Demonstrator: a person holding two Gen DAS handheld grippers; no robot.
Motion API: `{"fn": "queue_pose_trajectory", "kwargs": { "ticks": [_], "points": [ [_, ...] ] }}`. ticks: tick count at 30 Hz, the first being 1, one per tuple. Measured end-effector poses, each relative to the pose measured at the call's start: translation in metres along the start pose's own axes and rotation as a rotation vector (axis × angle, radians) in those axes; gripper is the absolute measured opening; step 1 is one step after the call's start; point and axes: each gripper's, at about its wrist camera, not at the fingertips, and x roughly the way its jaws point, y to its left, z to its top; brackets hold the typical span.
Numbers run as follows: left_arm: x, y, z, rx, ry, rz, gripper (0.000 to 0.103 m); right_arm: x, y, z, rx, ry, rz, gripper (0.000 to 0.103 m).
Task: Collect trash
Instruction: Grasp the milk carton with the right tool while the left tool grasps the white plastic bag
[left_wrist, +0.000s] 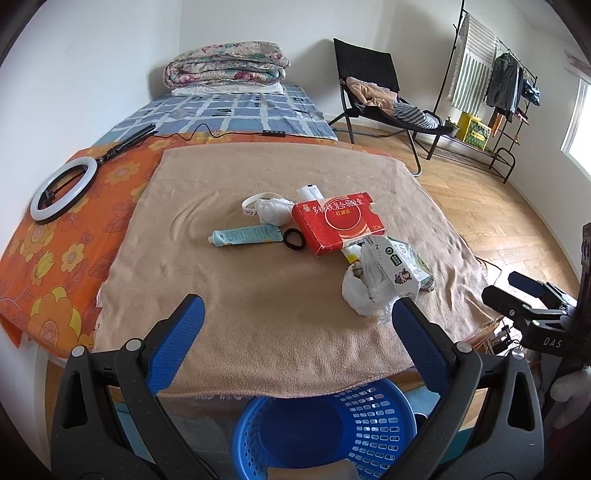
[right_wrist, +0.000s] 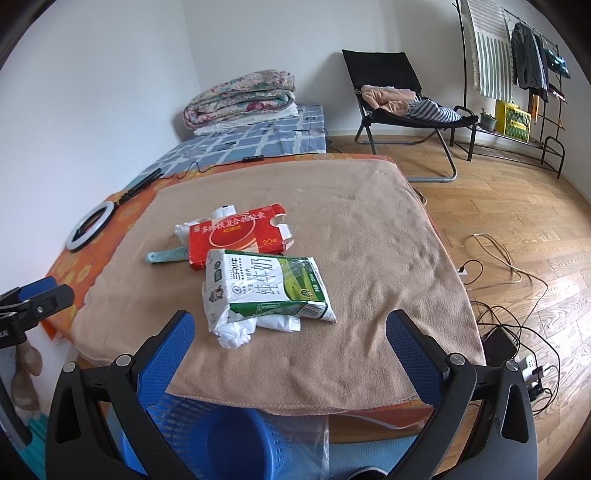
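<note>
On the tan blanket (left_wrist: 258, 295) lies a pile of trash: a red box (left_wrist: 338, 221) (right_wrist: 236, 236), a crushed green-white milk carton (right_wrist: 273, 284) (left_wrist: 397, 267) on crumpled white plastic (left_wrist: 360, 291), a light-blue tube (left_wrist: 245, 235) (right_wrist: 168, 255), a black hair tie (left_wrist: 294, 239) and a white wad (left_wrist: 272, 210). A blue mesh basket (left_wrist: 325, 428) (right_wrist: 221, 439) stands below the bed's near edge. My left gripper (left_wrist: 295, 325) is open and empty over the near edge. My right gripper (right_wrist: 291, 339) is open and empty, just short of the carton.
A ring light (left_wrist: 62, 188) lies on the orange floral sheet (left_wrist: 55, 258) at left. A folded quilt (left_wrist: 225, 66) sits at the bed's far end. A black chair with clothes (right_wrist: 402, 99) and a clothes rack (right_wrist: 517, 74) stand at right. Cables and a power strip (right_wrist: 517, 354) lie on the wood floor.
</note>
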Motion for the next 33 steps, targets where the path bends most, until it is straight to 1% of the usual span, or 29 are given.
{"fn": "queue_pose_trajectory", "kwargs": {
  "ticks": [4,6,9,13,15,17,20,21,22,23,24,25,26,27,29,30,32,33],
  "points": [
    [0.006,-0.002,0.005,-0.026,0.004,-0.004,0.103,0.012,0.007,0.002,-0.042,0.070,0.051,0.102],
    [0.010,-0.004,0.008,-0.025,-0.001,0.003,0.103,0.021,0.019,0.002,-0.095,0.108,0.074,0.102],
    [0.016,-0.005,0.014,-0.015,0.002,0.011,0.102,0.035,0.042,0.002,-0.192,0.136,0.088,0.102],
    [0.036,-0.002,0.020,-0.020,0.057,-0.012,0.097,0.055,0.065,0.000,-0.313,0.151,0.081,0.102],
    [0.048,-0.002,0.023,-0.020,0.089,-0.020,0.088,0.068,0.073,-0.001,-0.367,0.156,0.050,0.102],
    [0.062,-0.002,0.025,-0.017,0.117,-0.020,0.082,0.079,0.077,-0.002,-0.401,0.166,0.020,0.099],
    [0.081,-0.003,0.025,-0.035,0.155,-0.035,0.078,0.091,0.078,-0.002,-0.419,0.175,0.002,0.097],
    [0.087,-0.003,0.025,-0.044,0.173,-0.046,0.073,0.094,0.079,-0.002,-0.430,0.174,-0.009,0.097],
    [0.092,-0.002,0.024,-0.055,0.189,-0.056,0.069,0.098,0.080,-0.002,-0.446,0.172,-0.023,0.097],
    [0.097,-0.003,0.023,-0.064,0.201,-0.064,0.066,0.100,0.082,-0.003,-0.463,0.171,-0.035,0.093],
    [0.101,-0.003,0.023,-0.071,0.211,-0.069,0.066,0.104,0.083,-0.003,-0.480,0.169,-0.047,0.090],
    [0.105,-0.004,0.021,-0.073,0.221,-0.072,0.066,0.106,0.083,-0.003,-0.490,0.169,-0.059,0.083],
    [0.108,-0.006,0.020,-0.074,0.229,-0.076,0.066,0.108,0.082,-0.003,-0.490,0.172,-0.062,0.079],
    [0.112,-0.008,0.019,-0.076,0.237,-0.081,0.066,0.109,0.079,-0.001,-0.479,0.177,-0.049,0.078],
    [0.119,-0.013,0.018,-0.079,0.256,-0.095,0.066,0.108,0.074,0.002,-0.445,0.178,-0.018,0.071],
    [0.122,-0.016,0.017,-0.082,0.266,-0.105,0.066,0.106,0.072,0.004,-0.433,0.175,-0.005,0.069],
    [0.129,-0.020,0.017,-0.095,0.287,-0.125,0.066,0.102,0.070,0.007,-0.421,0.159,0.007,0.062],
    [0.133,-0.022,0.017,-0.104,0.297,-0.134,0.066,0.100,0.069,0.008,-0.415,0.152,0.009,0.059]
  ]
}}
